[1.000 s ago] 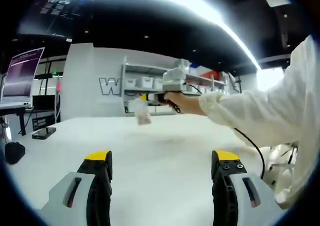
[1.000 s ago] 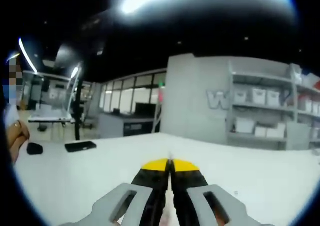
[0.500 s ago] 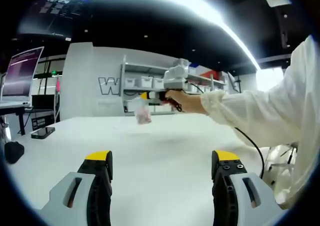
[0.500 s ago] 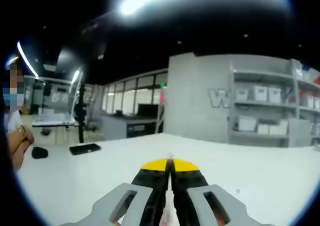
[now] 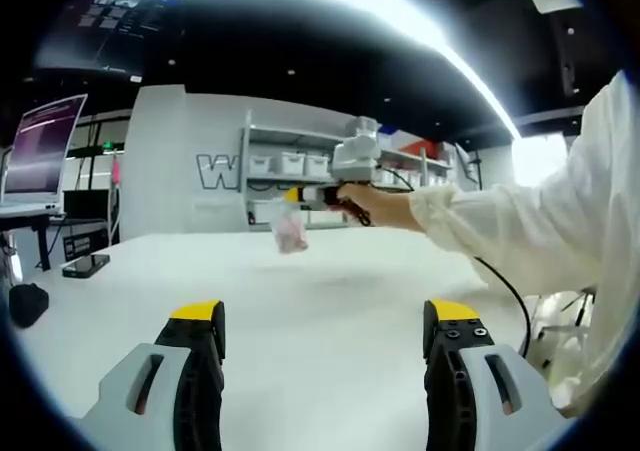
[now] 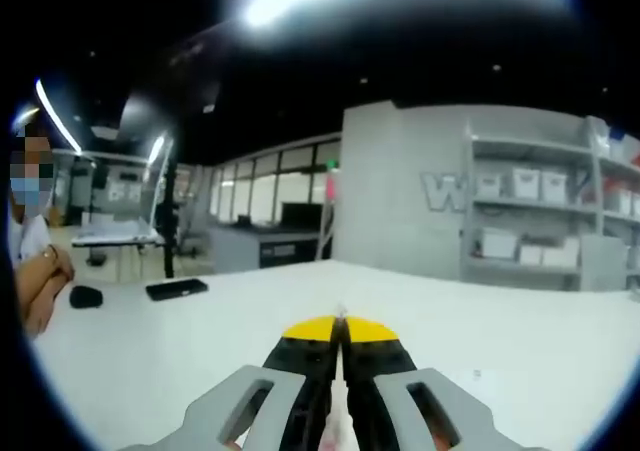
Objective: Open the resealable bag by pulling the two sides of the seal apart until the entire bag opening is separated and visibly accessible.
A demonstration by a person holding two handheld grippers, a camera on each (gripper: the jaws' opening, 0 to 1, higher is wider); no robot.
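- Left gripper [image 5: 320, 331]: jaws wide apart, empty, at the bottom of the left gripper view over the white bench [image 5: 320, 291].
- Right gripper [image 5: 292, 195]: frame centre there, jaws clamped on the resealable bag [image 5: 289, 229].
- Bag hangs clear above the bench, pinkish contents inside.
- Right gripper view: jaws pressed together, clear film between them.
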